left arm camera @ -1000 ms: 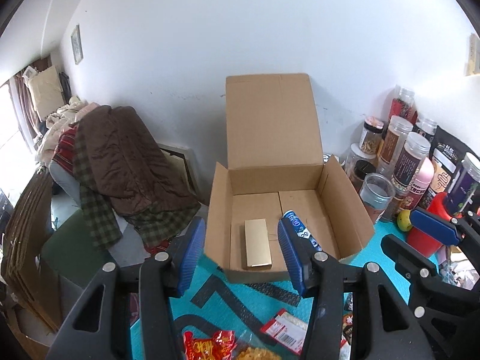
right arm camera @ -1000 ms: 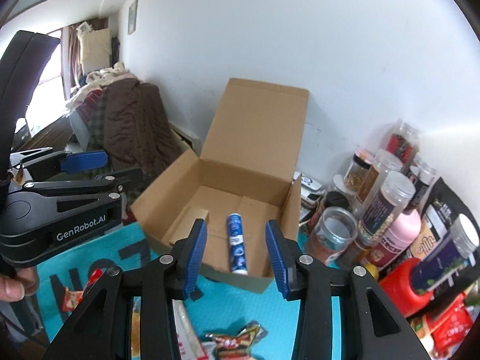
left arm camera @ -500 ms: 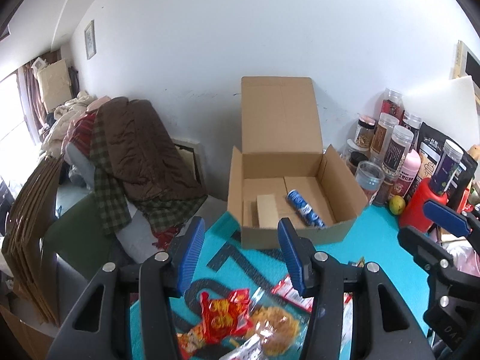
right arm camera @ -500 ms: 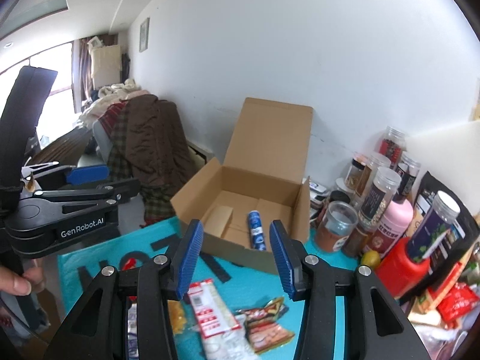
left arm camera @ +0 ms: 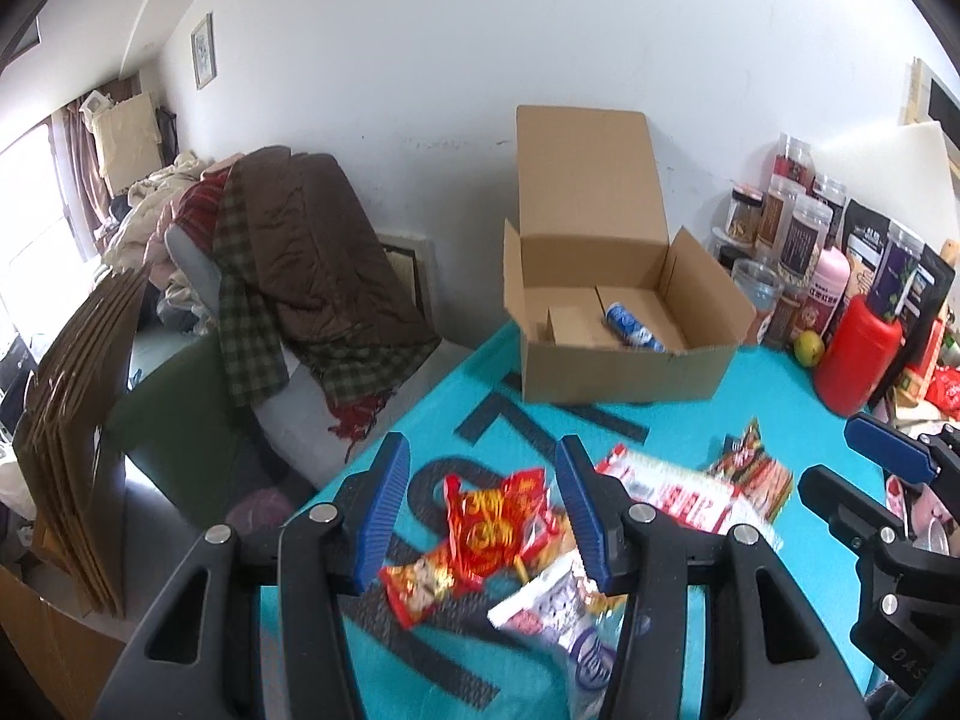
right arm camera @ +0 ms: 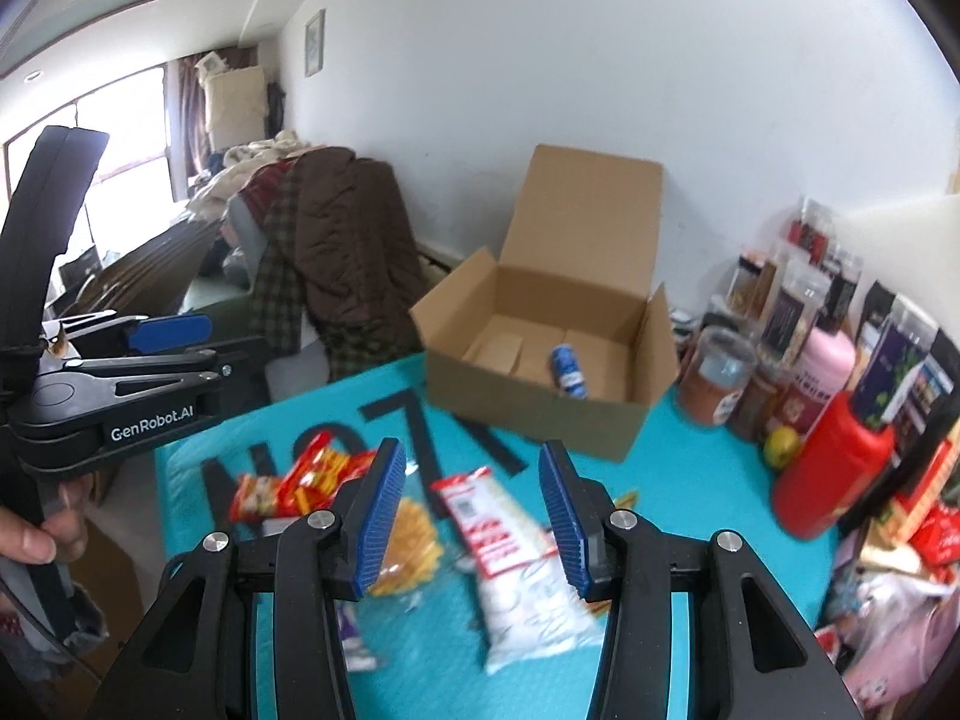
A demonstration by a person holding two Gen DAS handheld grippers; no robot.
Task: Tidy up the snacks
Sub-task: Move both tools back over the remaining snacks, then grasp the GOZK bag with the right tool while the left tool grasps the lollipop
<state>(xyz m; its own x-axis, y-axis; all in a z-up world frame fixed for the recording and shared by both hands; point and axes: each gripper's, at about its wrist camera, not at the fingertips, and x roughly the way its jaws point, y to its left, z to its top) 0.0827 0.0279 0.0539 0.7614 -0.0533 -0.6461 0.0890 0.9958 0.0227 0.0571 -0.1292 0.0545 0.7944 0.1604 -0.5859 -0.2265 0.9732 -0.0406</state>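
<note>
while the snack packets point(left arm camera: 540, 546) lie loose on the teal mat point(right arm camera: 678, 468) at about 6 o'clock of the cardboard box point(left arm camera: 624, 372), at least four can be counted: a red-and-gold packet point(left arm camera: 486, 522), a white bag with a red label point(right arm camera: 510, 546), a clear bag of yellow pieces point(right arm camera: 414, 540), and a small red packet point(left arm camera: 750, 462) at 3 o'clock of the pile. their print is too blurred to read. one blue tube point(left arm camera: 633, 327) and one flat tan carton point(left arm camera: 576, 324) sit inside the box, whose lid stands upright. the left gripper point(left arm camera: 480, 516) hangs over the red-and-gold packet, fingers partly apart, gripping nothing. the right gripper point(right arm camera: 465, 519) has just been opening; its fingers are partly apart and empty above the white bag. seen from the right wrist, the left gripper's side reads "genrobot.ai". jars and a red bottle point(right arm camera: 828, 474) crowd 3 o'clock of the box.
</note>
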